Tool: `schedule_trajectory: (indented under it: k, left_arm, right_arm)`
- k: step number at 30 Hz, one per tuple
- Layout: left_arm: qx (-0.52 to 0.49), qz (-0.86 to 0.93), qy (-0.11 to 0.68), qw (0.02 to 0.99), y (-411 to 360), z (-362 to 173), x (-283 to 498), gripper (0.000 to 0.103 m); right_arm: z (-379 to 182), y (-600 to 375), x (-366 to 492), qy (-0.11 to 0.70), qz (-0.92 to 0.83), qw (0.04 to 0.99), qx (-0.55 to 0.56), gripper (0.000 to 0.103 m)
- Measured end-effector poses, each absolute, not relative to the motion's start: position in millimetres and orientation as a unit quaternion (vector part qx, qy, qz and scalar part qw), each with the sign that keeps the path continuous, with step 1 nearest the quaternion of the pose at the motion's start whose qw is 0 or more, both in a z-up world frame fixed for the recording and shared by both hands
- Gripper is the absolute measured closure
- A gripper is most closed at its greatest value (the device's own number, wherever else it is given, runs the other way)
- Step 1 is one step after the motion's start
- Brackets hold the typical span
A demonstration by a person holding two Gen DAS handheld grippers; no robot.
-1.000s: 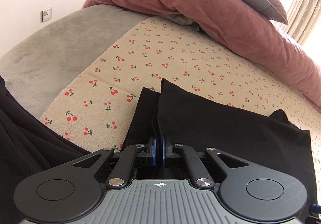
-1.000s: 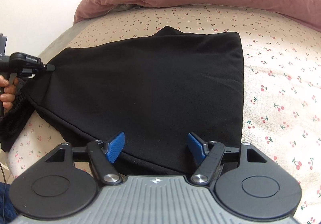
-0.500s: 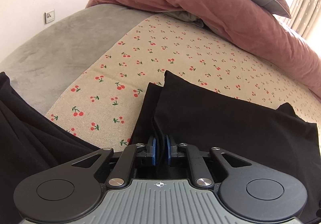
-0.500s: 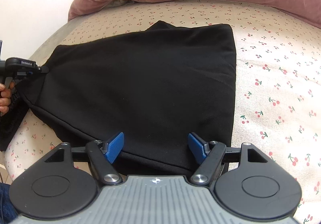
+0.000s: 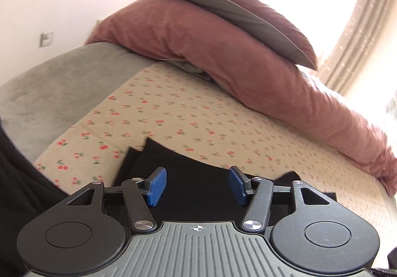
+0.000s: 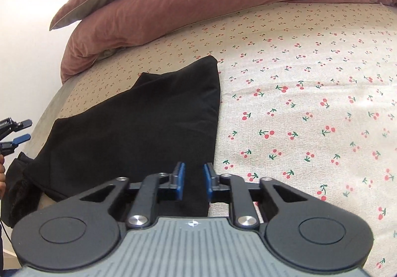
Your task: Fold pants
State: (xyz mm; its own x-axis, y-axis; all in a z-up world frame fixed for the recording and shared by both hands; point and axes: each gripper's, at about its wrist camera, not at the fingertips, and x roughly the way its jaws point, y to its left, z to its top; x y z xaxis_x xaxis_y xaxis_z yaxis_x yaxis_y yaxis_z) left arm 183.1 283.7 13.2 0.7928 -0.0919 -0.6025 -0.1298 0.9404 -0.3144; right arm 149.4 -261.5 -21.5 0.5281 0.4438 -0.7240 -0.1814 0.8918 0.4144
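The black pants [image 6: 139,128] lie folded flat on the cherry-print sheet [image 6: 297,103], with a bunched part [image 6: 19,190] hanging off the bed's left side. My right gripper [image 6: 193,182] sits at the near right corner of the fold, its blue pads drawn close on the pants' right edge. My left gripper [image 5: 197,186] hovers over the left end of the pants [image 5: 158,152]. Its jaws are opening and nothing is pressed between them. In the right wrist view the left gripper [image 6: 22,130] shows at the far left, raised off the cloth with its fingers apart.
A pink duvet [image 5: 248,73] and a grey-backed pillow [image 5: 223,8] are heaped at the head of the bed. A grey blanket [image 5: 62,83] covers the left side. Behind are a wall socket [image 5: 47,38] and curtains [image 5: 359,28]. Bare sheet stretches right of the pants.
My left gripper let go of the pants' edge, opened and lifted. My right gripper slid right to the fold's right edge, and its jaws went from wide apart to drawn close on the cloth.
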Motion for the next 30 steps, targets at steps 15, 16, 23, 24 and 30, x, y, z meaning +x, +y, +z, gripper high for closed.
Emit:
schedule_trajectory:
  k: [15,16,23,24,30]
  left_arm:
    - [0.034,-0.253,0.412,0.875,-63,-52,287,0.046]
    - [0.052,-0.231,0.422,0.875,-73,-60,297,0.048]
    - [0.048,-0.178,0.44,0.879,-88,-90,344,0.048]
    - [0.037,-0.181,0.44,0.879,-86,-88,348,0.045]
    - [0.04,-0.183,0.436,0.88,-87,-80,354,0.04]
  right_arm:
    - [-53,-269,134,0.494,0.188,0.834,0.158,0.1]
    - [-56,-269,133,0.496,0.185,0.833,0.16,0.099]
    - [-65,-270,132,0.496,0.178,0.833,0.171,0.098]
    - [-66,-270,132,0.495,0.178,0.833,0.171,0.098]
    - [-66,-284,126,0.489,0.191,0.831,0.184,0.097]
